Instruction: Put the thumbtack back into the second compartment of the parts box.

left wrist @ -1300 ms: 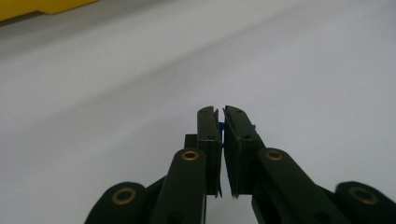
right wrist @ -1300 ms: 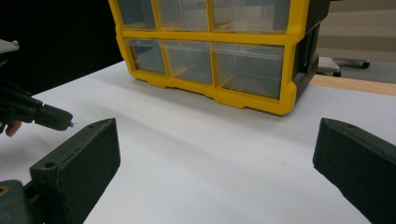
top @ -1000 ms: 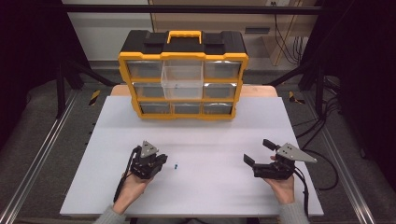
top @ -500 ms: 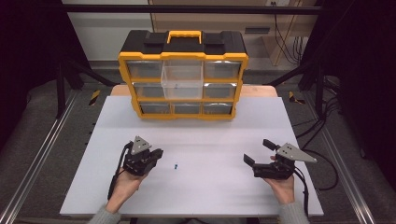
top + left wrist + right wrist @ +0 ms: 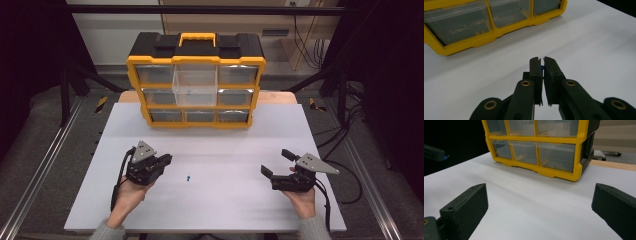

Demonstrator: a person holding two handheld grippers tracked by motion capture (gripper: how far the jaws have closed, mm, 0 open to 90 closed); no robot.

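My left gripper point(image 5: 168, 159) hovers over the left part of the white table point(image 5: 230, 145). Its jaws are shut on a tiny blue piece point(image 5: 542, 67), seen wedged between the pads. From the right gripper view that blue piece point(image 5: 445, 157) pokes out of the far gripper's tip. A second tiny blue piece point(image 5: 188, 177) lies on the table just right of the left gripper. My right gripper point(image 5: 275, 162) rests low at the right side, jaws wide apart with nothing between them point(image 5: 539, 202).
A yellow and black drawer organizer point(image 5: 196, 117) stands at the table's far edge, one clear upper-middle drawer point(image 5: 195, 85) pulled out, a blue speck inside it. Cables trail off the table's right side.
The left gripper has lifted off the table and drifted a little left, still shut. The loose blue piece and the right gripper have stayed where they were.
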